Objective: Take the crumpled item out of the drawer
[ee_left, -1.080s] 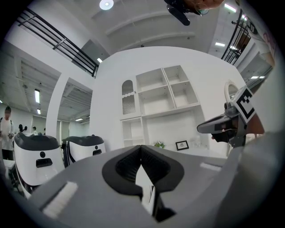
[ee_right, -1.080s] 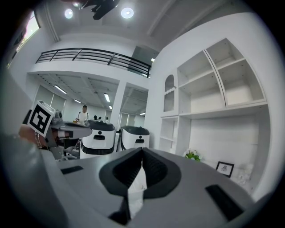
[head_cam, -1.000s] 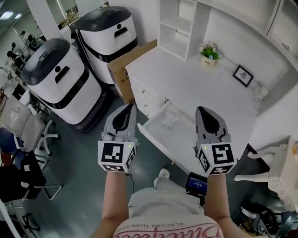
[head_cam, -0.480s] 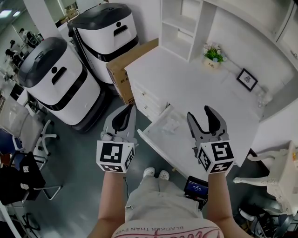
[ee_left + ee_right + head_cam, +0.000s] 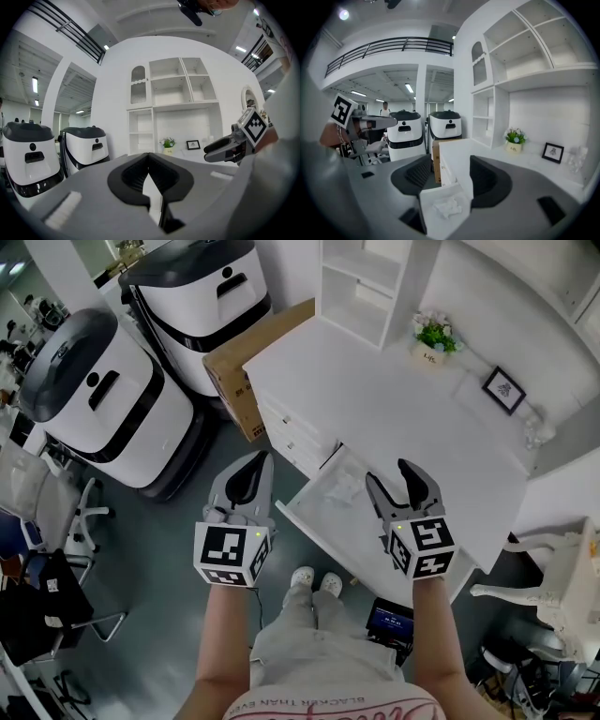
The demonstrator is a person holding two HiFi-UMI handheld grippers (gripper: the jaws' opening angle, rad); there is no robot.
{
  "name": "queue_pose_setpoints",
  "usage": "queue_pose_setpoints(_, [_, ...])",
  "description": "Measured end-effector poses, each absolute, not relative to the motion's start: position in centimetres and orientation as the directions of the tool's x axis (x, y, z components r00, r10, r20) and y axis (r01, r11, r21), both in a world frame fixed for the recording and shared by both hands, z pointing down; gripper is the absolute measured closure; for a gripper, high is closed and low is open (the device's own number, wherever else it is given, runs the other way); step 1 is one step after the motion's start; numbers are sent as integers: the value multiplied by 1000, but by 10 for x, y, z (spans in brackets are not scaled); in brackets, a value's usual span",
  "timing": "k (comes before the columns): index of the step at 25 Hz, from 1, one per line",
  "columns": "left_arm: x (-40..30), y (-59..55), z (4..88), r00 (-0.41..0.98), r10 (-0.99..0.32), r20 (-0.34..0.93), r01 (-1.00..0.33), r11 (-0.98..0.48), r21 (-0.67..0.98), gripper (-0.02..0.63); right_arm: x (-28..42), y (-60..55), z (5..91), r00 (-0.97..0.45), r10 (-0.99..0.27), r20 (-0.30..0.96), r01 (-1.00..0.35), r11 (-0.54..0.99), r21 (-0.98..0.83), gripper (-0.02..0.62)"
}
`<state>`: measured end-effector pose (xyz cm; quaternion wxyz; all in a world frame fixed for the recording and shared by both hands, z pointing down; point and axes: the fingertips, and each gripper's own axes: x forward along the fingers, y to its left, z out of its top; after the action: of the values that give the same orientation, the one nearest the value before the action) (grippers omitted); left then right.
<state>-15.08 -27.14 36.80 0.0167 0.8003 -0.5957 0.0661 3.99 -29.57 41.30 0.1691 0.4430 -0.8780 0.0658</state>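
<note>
**A:** Nearest first: how do the tongs stand?

**B:** The left gripper (image 5: 262, 457) has its jaws together with nothing in them, over the grey floor (image 5: 169, 531) just left of the drawer (image 5: 298, 514). The right gripper (image 5: 389, 474) has just been opening its jaws. They stand wide apart above the drawer. The crumpled item (image 5: 446, 207) shows in the gap between them, but the pads are not on it.

**A:** Where does it lie?

**B:** Alone on the drawer's bottom, away from the walls.

**A:** Edges and room?

**B:** The drawer juts out from the desk (image 5: 394, 399) toward the person, and its front rim is the nearest edge. There is open floor to its left. The cardboard box (image 5: 253, 357) touches the desk's far left corner.

**A:** Counts?

**B:** One drawer is pulled out, with one crumpled item in it. There are two white machines (image 5: 94, 399) beyond the box. At the back of the desk stand one potted plant (image 5: 437, 338), one picture frame (image 5: 503, 390) and one shelf unit (image 5: 361, 287).
</note>
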Motion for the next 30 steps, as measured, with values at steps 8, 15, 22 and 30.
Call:
queue_pose_setpoints(8, [-156, -294, 411, 288, -937, 199, -956, -294, -3, 597, 35, -307, 504, -529, -674, 516, -796, 604, -26, 347])
queue_pose_setpoints(15, [-155, -304, 449, 302, -917, 259, -952, -304, 33, 597, 26, -311, 570, -520, -598, 610, -785, 616, -65, 347])
queue_pose_setpoints(22, [-152, -310, 475, 315, -900, 300, -948, -315, 51, 597, 27, -325, 638, -497, -513, 700, -789, 603, -119, 347])
queue_pose_setpoints(30, [-158, -307, 497, 316, -883, 346, -947, -316, 58, 597, 44, -344, 703, -442, -462, 769, -853, 482, -200, 347])
